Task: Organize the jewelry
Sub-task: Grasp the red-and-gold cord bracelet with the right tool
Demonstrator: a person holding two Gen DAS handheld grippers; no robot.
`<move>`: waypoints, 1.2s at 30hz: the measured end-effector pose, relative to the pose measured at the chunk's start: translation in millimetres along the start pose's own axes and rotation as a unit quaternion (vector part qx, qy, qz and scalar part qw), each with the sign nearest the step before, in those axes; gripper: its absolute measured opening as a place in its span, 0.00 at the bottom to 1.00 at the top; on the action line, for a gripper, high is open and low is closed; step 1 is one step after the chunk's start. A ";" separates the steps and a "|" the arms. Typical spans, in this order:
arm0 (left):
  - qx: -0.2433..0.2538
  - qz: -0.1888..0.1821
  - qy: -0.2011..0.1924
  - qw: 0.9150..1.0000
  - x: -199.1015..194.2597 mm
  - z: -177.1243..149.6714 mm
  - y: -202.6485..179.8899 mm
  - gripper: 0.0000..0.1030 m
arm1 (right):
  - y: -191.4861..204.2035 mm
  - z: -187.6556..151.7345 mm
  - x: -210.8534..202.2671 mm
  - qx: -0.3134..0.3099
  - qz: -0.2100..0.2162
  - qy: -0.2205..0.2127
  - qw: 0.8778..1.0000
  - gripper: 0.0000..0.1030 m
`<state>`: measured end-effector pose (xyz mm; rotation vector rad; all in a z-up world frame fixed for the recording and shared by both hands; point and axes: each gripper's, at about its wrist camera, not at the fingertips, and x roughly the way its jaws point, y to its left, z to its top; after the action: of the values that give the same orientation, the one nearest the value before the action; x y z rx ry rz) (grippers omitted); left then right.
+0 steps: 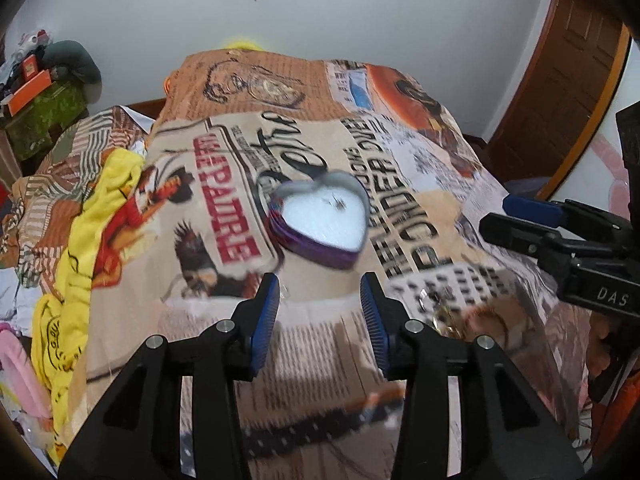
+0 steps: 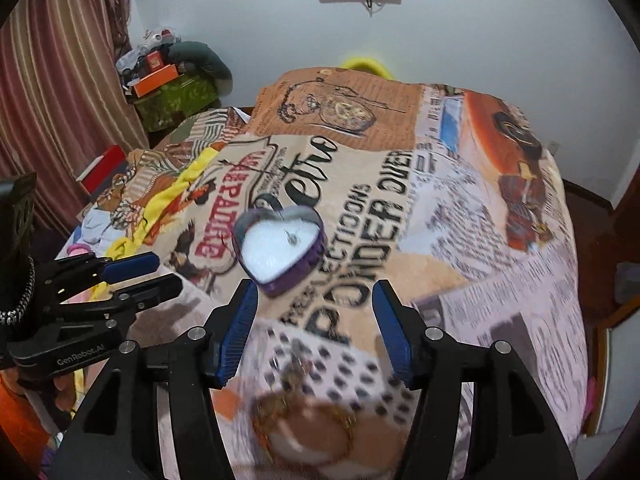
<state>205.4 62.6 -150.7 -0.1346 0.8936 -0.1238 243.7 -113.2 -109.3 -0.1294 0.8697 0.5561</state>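
A purple heart-shaped box [image 1: 320,222] with a white lining lies open on the printed bedspread [image 1: 224,344]; a small dark piece of jewelry [image 1: 338,203] rests in it. It also shows in the right wrist view [image 2: 280,254]. My left gripper [image 1: 320,300] is open and empty, just short of the box. My right gripper [image 2: 314,308] is open and empty, just short of the box. A blurred pile of gold jewelry [image 2: 300,412] lies on the bedspread below the right gripper, and also shows in the left wrist view [image 1: 444,312]. Each gripper shows in the other's view [image 1: 524,224] [image 2: 136,276].
Yellow and patterned clothes [image 1: 80,248] are heaped on the bed's left side. A green-covered stand with boxes [image 2: 168,92] is at the far left by a striped curtain [image 2: 52,80]. A wooden door [image 1: 560,92] is at right. A white wall [image 1: 360,12] is behind.
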 end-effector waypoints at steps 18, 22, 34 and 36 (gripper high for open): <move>0.011 -0.009 0.013 1.000 -14.0 -47.1 -32.7 0.40 | 0.3 -69.5 -2.0 0.012 -0.010 0.049 0.999 0.62; 0.017 -0.016 0.017 1.000 -14.8 -54.5 -37.8 0.40 | 2.3 -78.1 6.4 0.015 -0.012 0.061 0.998 0.62; 0.028 -0.008 0.030 0.999 -5.6 -63.5 -47.4 0.40 | 8.1 -90.3 11.1 -0.012 -0.003 0.055 0.998 0.61; 0.026 -0.010 0.035 0.999 -2.4 -64.2 -48.1 0.40 | 9.4 -90.9 10.5 -0.015 -0.001 0.050 0.999 0.54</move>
<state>151.2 11.5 -180.6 -0.0921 0.9575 -0.1717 181.7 -130.7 -174.9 -0.1871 0.9581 0.5642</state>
